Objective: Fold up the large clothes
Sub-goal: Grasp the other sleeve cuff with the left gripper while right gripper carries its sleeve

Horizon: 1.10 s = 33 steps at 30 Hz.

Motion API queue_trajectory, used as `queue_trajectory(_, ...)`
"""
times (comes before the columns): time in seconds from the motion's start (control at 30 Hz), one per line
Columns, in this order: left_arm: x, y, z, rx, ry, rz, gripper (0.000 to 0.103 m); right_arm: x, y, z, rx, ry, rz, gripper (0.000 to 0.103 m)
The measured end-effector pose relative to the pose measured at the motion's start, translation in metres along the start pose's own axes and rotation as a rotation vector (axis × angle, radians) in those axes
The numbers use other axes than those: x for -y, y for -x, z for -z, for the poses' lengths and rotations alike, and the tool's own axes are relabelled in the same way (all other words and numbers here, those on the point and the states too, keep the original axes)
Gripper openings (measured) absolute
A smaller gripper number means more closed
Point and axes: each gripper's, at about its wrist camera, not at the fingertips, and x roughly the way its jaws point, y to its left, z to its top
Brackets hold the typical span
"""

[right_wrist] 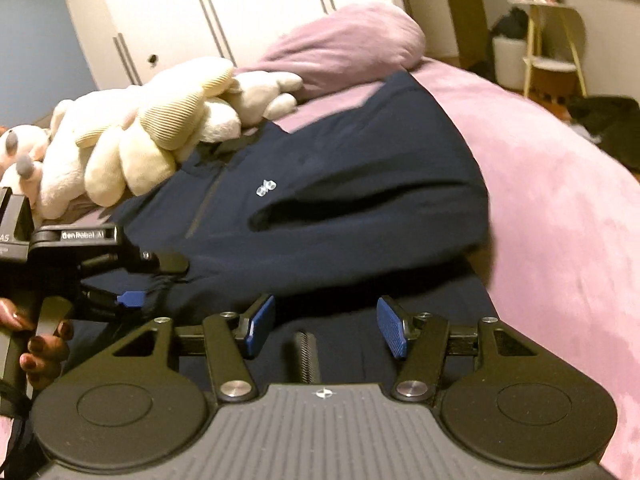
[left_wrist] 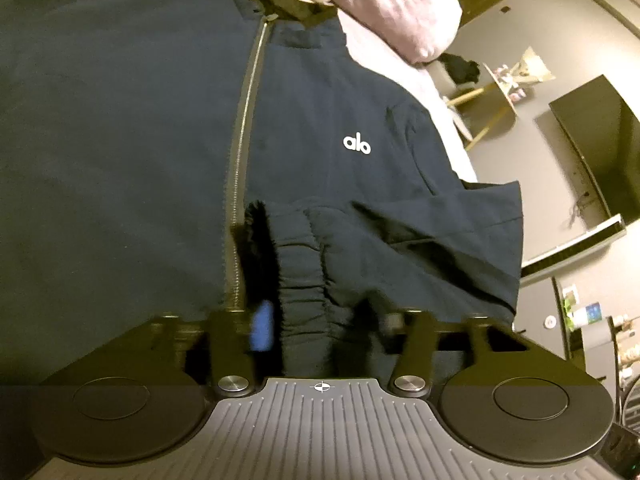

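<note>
A: Bedroom setting. Pink bedspread (right_wrist: 560, 208) covers the bed, with a pink pillow (right_wrist: 348, 44) at the head and white wardrobe doors (right_wrist: 224, 12) behind it. A pile of cream plush toys (right_wrist: 160, 132) sits at the head end, touching the garment's collar.

B: Where does the garment lie?

A: Navy zip jacket (right_wrist: 340, 184) lies flat on the bedspread, front side up, zipper (left_wrist: 244, 136) closed, small white logo (left_wrist: 357, 145) on the chest. One sleeve is folded across the front, its gathered elastic cuff (left_wrist: 304, 276) next to the zipper.

B: Left gripper?

A: Left gripper (left_wrist: 316, 320) points down at that cuff. Cuff fabric fills the gap between its fingers; one blue pad (left_wrist: 262, 326) shows, motion-blurred, at the left edge of the bunched cloth, and the other pad is hidden behind fabric. Reading: the fingers are pinching the cuff. The right wrist view shows the same gripper from the side, low on the jacket, with a hand (right_wrist: 36, 340) wrapped around its handle.

B: Right gripper?

A: Right gripper (right_wrist: 326, 330) hangs over the jacket's lower part. Both blue pads (right_wrist: 392, 332) are in plain sight, spread apart, with nothing between them; dark fabric lies below the gap. Whether the fingertips touch the cloth cannot be told.

B: Background?

A: Dark screen (left_wrist: 600, 152) on the wall, pale wooden stool (right_wrist: 552, 44).
</note>
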Motion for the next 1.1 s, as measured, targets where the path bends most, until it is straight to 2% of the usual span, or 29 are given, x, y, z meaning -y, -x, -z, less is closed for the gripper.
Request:
queue_trajectory(0.1,0.005,-0.001,-0.003,0.008,-0.019,-0.006,0.020,-0.001,-0.001,0.000,-0.015,-0.007,0.068,0.057)
queue_trajectory(0.23,0.015,0.017,-0.010,0.058,-0.086,-0.047,0.017,-0.001,0.003,-0.006,-0.025,-0.005,0.177,0.057)
queue_trajectory(0.33,0.014,0.041,-0.018,0.095,-0.140,-0.098,0.017,-0.002,0.003,-0.011,-0.030,0.015,0.226,0.057)
queue_trajectory(0.43,0.011,0.070,-0.034,0.174,-0.227,-0.212,0.017,-0.005,0.004,-0.015,-0.032,0.038,0.253,0.057)
queue_trajectory(0.53,0.003,0.095,-0.047,0.265,-0.300,-0.372,0.017,-0.009,0.003,-0.019,-0.031,0.051,0.261,0.057)
queue_trajectory(0.6,-0.003,0.102,-0.051,0.319,-0.360,-0.512,0.017,-0.012,-0.001,-0.020,-0.036,0.063,0.266,0.057)
queue_trajectory(0.67,-0.009,0.100,-0.051,0.343,-0.408,-0.591,0.018,-0.014,-0.004,-0.020,-0.045,0.068,0.266,0.057)
queue_trajectory(0.73,-0.019,0.097,-0.052,0.325,-0.382,-0.593,0.019,-0.017,-0.008,-0.021,-0.054,0.065,0.259,0.057)
queue_trajectory(0.87,-0.042,0.090,-0.054,0.294,-0.259,-0.543,0.021,-0.022,-0.015,-0.023,-0.066,0.052,0.228,0.057)
queue_trajectory(0.93,-0.049,0.087,-0.058,0.291,-0.238,-0.533,0.020,-0.025,-0.019,-0.025,-0.072,0.051,0.221,0.057)
queue_trajectory(1.0,-0.051,0.089,-0.060,0.299,-0.250,-0.531,0.018,-0.028,-0.022,-0.028,-0.068,0.055,0.210,0.057)
queue_trajectory(1.1,-0.042,0.096,-0.059,0.343,-0.325,-0.578,0.018,-0.030,-0.028,-0.033,-0.067,0.046,0.187,0.057)
